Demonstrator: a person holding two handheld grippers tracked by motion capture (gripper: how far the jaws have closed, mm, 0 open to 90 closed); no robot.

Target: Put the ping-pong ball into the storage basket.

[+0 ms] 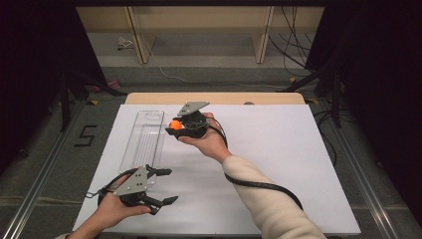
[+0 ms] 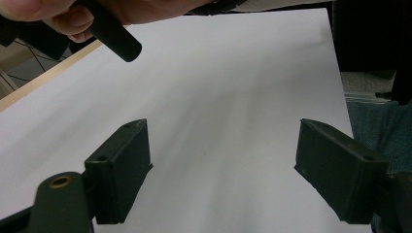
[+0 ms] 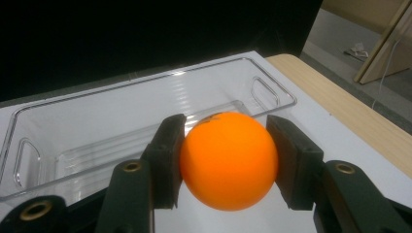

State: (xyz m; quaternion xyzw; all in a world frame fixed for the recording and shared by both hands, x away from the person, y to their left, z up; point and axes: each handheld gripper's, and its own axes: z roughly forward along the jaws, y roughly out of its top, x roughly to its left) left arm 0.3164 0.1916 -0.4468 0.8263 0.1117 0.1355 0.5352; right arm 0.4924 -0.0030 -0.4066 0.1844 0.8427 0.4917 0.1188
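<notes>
The orange ball point(image 3: 228, 160) is clamped in the right claw point(image 1: 177, 125) beside the clear tray point(image 1: 144, 137) near the bench's left edge, the left claw point(image 1: 166, 185) is held agape, and an early release could roll it away

The right gripper point(image 1: 175, 125) is held out over the far middle of the table, its forearm stretching diagonally in from the near edge, sleeve cream-coloured. Its jaws are clamped on an orange ball point(image 3: 228, 160), one pad against each side. The left gripper point(image 1: 166, 186) hovers near the table's near left corner, jaws spread wide with nothing between them.
</notes>
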